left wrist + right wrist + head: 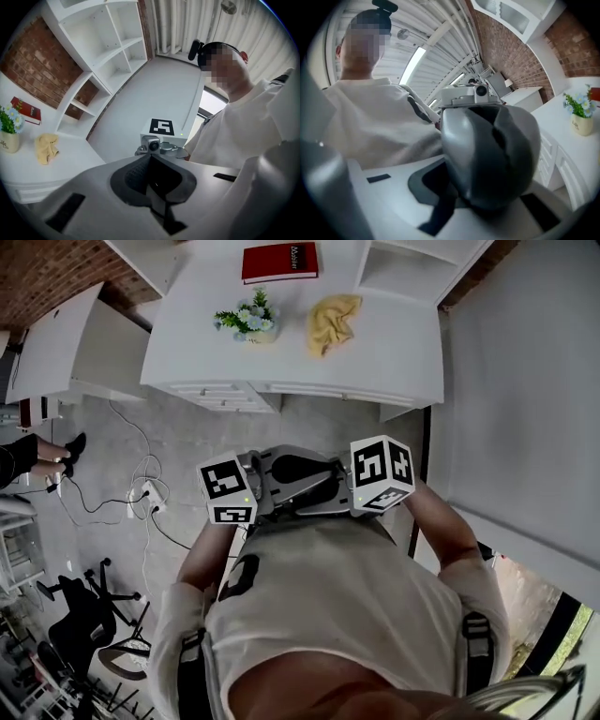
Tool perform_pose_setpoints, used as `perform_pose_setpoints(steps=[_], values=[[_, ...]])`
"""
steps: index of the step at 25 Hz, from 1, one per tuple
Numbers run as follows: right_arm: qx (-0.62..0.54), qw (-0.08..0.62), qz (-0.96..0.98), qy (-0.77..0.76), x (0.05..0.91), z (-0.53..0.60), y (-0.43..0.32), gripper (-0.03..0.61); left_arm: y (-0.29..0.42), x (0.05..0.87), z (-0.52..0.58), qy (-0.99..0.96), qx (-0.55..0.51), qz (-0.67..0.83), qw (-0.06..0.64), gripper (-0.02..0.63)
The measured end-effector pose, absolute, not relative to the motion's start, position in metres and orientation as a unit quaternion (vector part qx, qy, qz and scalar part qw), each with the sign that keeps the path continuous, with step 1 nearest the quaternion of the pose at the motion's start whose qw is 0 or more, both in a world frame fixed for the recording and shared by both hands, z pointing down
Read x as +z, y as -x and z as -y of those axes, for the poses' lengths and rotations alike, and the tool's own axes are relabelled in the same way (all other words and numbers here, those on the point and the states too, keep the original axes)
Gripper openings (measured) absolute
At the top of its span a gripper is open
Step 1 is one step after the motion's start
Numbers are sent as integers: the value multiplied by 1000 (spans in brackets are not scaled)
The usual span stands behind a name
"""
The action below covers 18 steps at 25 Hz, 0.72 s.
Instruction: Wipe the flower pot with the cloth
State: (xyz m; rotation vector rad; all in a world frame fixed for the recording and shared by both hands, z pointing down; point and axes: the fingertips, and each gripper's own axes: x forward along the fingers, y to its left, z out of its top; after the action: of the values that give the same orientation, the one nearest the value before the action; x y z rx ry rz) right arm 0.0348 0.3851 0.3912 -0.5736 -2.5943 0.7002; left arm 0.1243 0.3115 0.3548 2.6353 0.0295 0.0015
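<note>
- The wiping has not begun; judging by where things sit, you are at the step before it, with the cloth not yet picked up.
- Your left tool (149,159) is fully shut with nothing between its jaws.
- Your right tool (499,140) is also fully shut and empty.
- In the head view both tools sit in the middle of the frame, in front of your torso, pointing toward each other with their tips close together.
- The flower pot (251,324) stands upright on the white table (394,343) at the upper centre of the head view, a little left of the middle.
- The cloth (333,322), yellow and crumpled, lies just to the right of the pot, near it but not touching.
- A red book (279,261) lies at the top edge of the frame, above the pot and clear of both.
- A stretch of floor (309,427) separates your tools from the table, so neither is within reach of the cloth.
- Next, as I judge it, you need to bring one tool up to the cloth, open its jaws over a raised fold, and close on it.
- The other tool would likely be best used steadying the pot, since it is small and looks easy to tip when rubbed.
</note>
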Motion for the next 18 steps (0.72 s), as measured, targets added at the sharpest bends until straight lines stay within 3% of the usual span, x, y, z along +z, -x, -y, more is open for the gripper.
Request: perform_pose_setpoints(steps=[4,11,18], values=[[231,189,923,242,386,-379,-52,6,-138,350,-302,-966,-1,-15,259,20],[270,86,924,258,371,-356,-71,6,-160,355,-286,-966,37,-22,254,20],[314,58,914,250,378,-327,-78,6,-171,372,-260,-967,77,-1,243,20]])
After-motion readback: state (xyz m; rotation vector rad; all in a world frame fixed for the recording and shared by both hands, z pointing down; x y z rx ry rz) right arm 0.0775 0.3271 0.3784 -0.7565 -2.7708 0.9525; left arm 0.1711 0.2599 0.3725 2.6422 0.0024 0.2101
